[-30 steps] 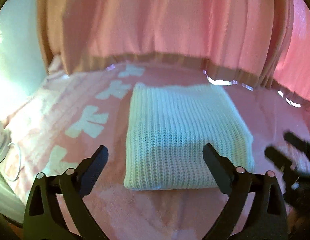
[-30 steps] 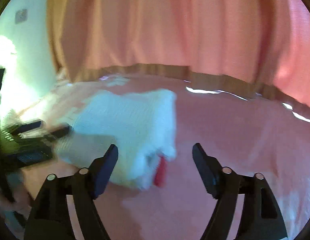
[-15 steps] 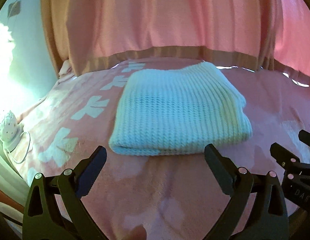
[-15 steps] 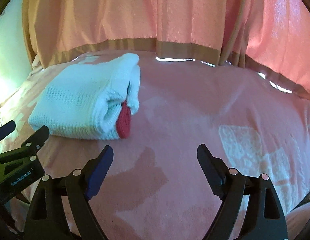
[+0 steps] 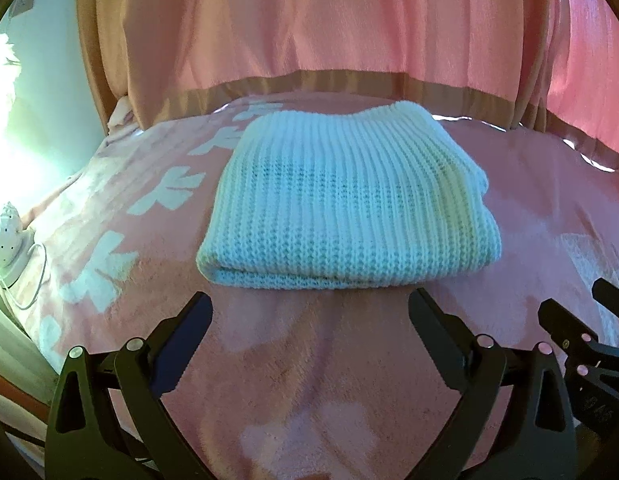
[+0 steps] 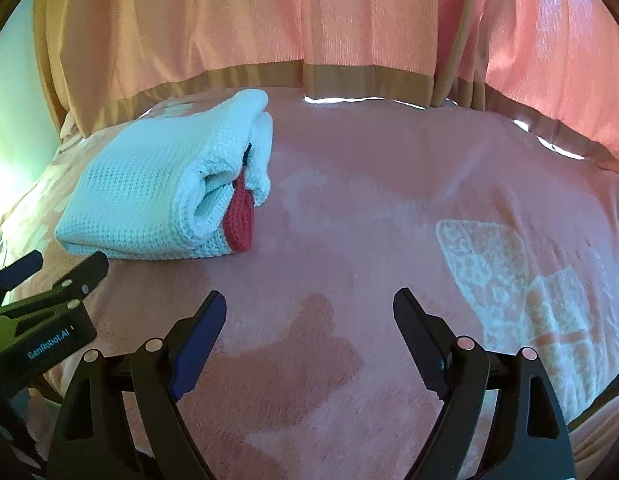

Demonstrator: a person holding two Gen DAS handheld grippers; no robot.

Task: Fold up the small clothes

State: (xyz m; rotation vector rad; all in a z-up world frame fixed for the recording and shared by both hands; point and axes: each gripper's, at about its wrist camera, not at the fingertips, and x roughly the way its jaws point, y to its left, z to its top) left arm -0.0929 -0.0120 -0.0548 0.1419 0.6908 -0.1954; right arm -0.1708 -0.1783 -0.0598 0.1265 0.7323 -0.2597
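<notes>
A white knitted garment [image 5: 345, 204] lies folded into a thick rectangle on the pink bed blanket [image 5: 309, 380]. In the right wrist view the garment [image 6: 157, 196] lies at the left, with a red knitted part [image 6: 240, 220] poking out of its right end. My left gripper [image 5: 309, 316] is open and empty, just short of the garment's near edge. My right gripper [image 6: 309, 312] is open and empty over bare blanket, to the right of the garment. Each gripper shows at the edge of the other's view.
Pink curtains [image 5: 309, 20] hang behind the bed. The blanket has white bow patterns [image 5: 165, 196] on the left and a white patch [image 6: 517, 272] on the right. A white dotted object with a cord [image 5: 5, 232] sits at the far left bed edge.
Both grippers have drawn back from the folded garment toward the near side of the bed. The garment lies still and now sits farther from the fingers.
</notes>
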